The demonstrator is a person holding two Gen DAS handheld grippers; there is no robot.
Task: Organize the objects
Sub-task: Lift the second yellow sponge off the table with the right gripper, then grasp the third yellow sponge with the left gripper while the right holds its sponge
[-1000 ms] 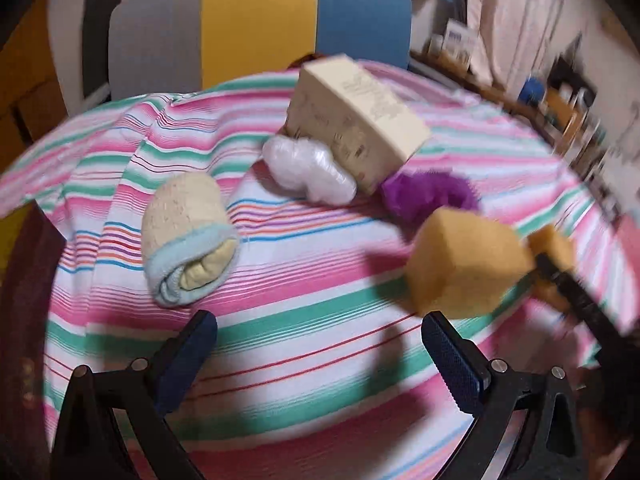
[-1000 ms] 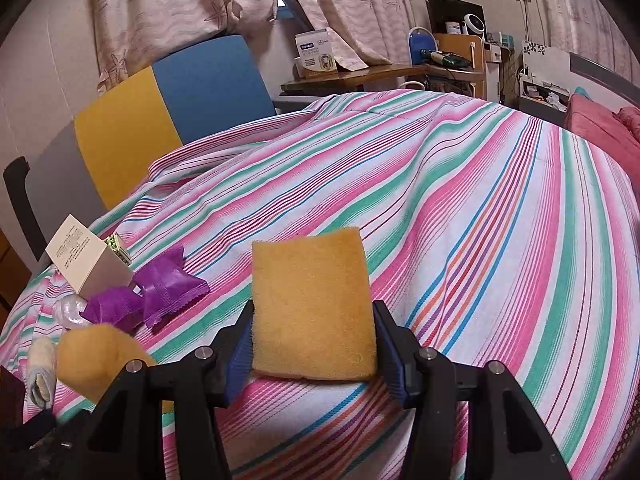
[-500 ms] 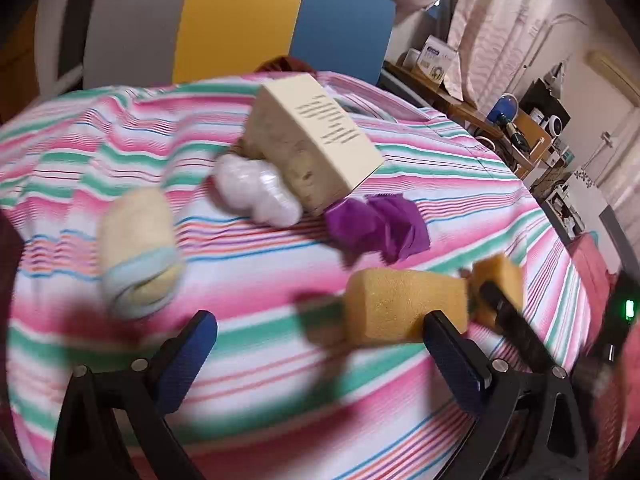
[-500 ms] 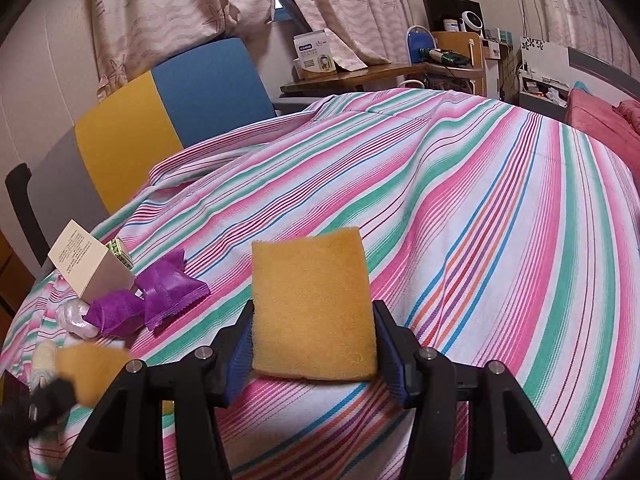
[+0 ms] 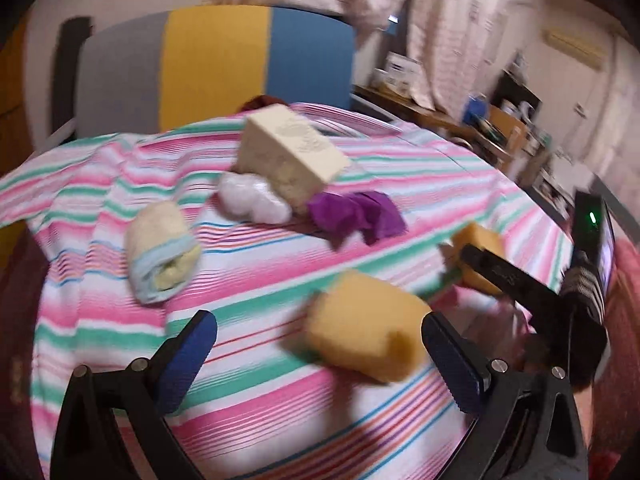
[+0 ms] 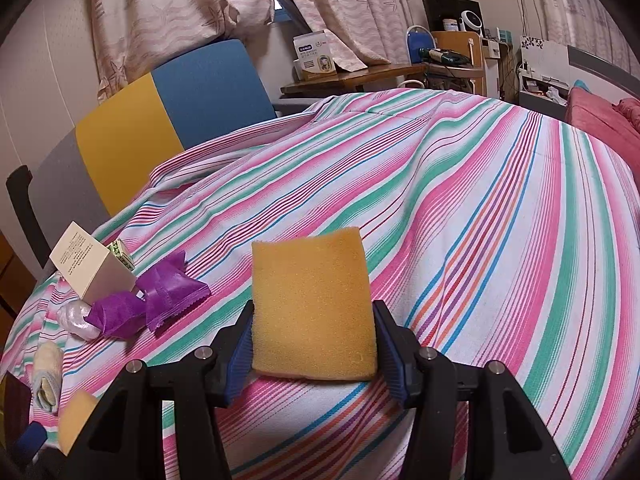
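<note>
With the right gripper [image 6: 314, 354] pinching the flat orange foam sponge [image 6: 313, 304], the left gripper [image 5: 318, 354], jaws spread wide, should centre on the near rolled orange sponge [image 5: 366, 326] before squeezing gently.

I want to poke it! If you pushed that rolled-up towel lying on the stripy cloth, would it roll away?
The rolled towel would probably roll a little, since it is a rounded bundle lying on its side. It likely stops soon: it looks soft, and the striped cloth is soft fabric. Its loose outer edge might start unrolling.

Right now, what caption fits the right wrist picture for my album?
The right tool squeezes a yellow sponge above a striped cloth.
</note>
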